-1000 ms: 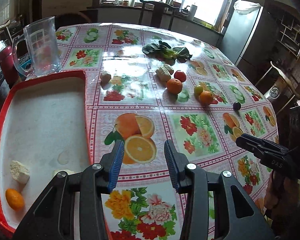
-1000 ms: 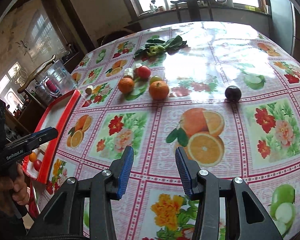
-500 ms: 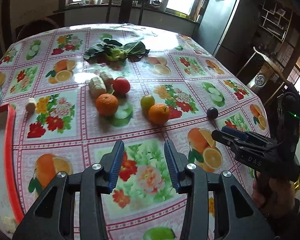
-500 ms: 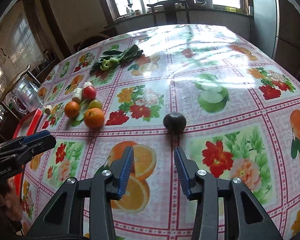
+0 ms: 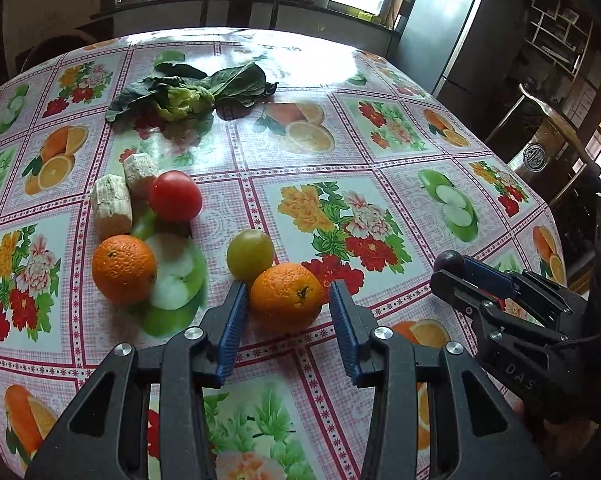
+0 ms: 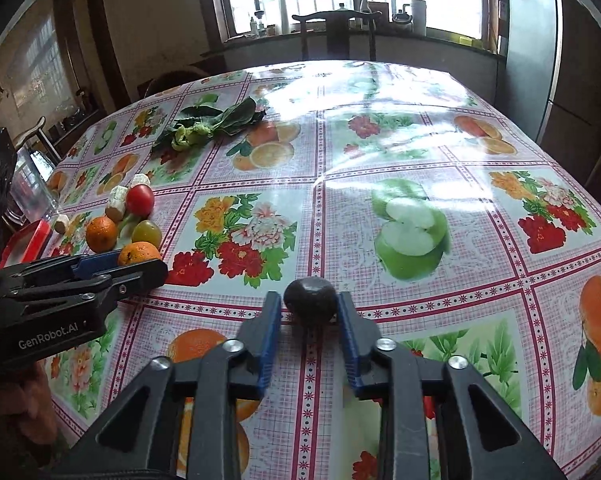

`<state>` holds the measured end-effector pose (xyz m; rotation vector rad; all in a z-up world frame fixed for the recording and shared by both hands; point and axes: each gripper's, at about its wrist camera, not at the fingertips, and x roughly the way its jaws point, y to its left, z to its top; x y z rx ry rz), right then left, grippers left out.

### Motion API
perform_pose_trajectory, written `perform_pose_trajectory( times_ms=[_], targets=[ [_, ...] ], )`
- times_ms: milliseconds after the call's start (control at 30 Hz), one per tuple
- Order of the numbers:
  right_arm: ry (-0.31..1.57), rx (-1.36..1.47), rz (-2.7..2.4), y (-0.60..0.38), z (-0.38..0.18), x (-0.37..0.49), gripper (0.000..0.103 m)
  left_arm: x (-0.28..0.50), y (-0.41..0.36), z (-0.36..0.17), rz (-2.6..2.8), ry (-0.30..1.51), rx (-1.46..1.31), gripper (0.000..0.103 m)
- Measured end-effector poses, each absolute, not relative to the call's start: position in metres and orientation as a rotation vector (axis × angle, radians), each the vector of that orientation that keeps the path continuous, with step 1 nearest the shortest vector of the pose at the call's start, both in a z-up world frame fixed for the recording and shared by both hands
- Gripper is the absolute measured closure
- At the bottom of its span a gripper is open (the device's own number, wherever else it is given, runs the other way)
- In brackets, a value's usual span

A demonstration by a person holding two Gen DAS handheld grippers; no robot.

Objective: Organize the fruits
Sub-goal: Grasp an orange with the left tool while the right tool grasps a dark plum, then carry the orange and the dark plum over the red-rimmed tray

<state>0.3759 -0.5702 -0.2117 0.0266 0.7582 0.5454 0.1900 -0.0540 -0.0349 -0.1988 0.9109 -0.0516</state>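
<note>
Both tongs have moved in close to fruit; a second ago they were looking over the table from farther back, with nothing between their fingers. Now the left gripper (image 5: 286, 312) has its blue fingers on each side of the near orange (image 5: 286, 297), and a small gap shows on both sides, so it is open and not squeezing yet. The right gripper (image 6: 308, 320) is around the dark plum (image 6: 310, 300); its fingers are very near the plum or just touching it, but it looks released too.

The near orange sits close to the front edge of the table (image 5: 340, 80), just touching the green fruit (image 5: 250, 254). A second orange (image 5: 124, 269), a red tomato (image 5: 175, 196) and some pale chunks (image 5: 111, 205) lie toward the left edge. Leafy greens (image 5: 188, 90) lie near the far edge. The plum is alone, nearer the right edge.

I think both hands are about to pinch and lift. A corner of the red tray (image 6: 26, 240) shows at the left edge, and the fruit likely goes there. Round fruit can roll away if pinched off-center
</note>
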Motion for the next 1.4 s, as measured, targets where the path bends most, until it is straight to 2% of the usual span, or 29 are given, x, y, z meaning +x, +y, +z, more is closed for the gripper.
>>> perform_pose_trajectory(
  times_ms=[133, 533, 867, 1400],
  targets=[
    [0.764, 0.051, 0.578, -0.573, -0.212, 0.368, 0.079, 0.188, -0.052, -0.035, -0.057, 0.906, -0.19, 0.071],
    [0.742, 0.127, 0.752, -0.577, -0.191, 0.32, 0.079, 0.136, -0.044, -0.027, -0.053, 0.892, -0.227, 0.071],
    [0.73, 0.155, 0.893, -0.561, -0.158, 0.285, 0.079, 0.081, -0.027, 0.002, 0.024, 0.839, -0.238, 0.071],
    [0.696, 0.132, 0.955, -0.492, -0.138, 0.207, 0.079, -0.015, 0.052, 0.018, 0.108, 0.776, -0.238, 0.071]
  ],
)
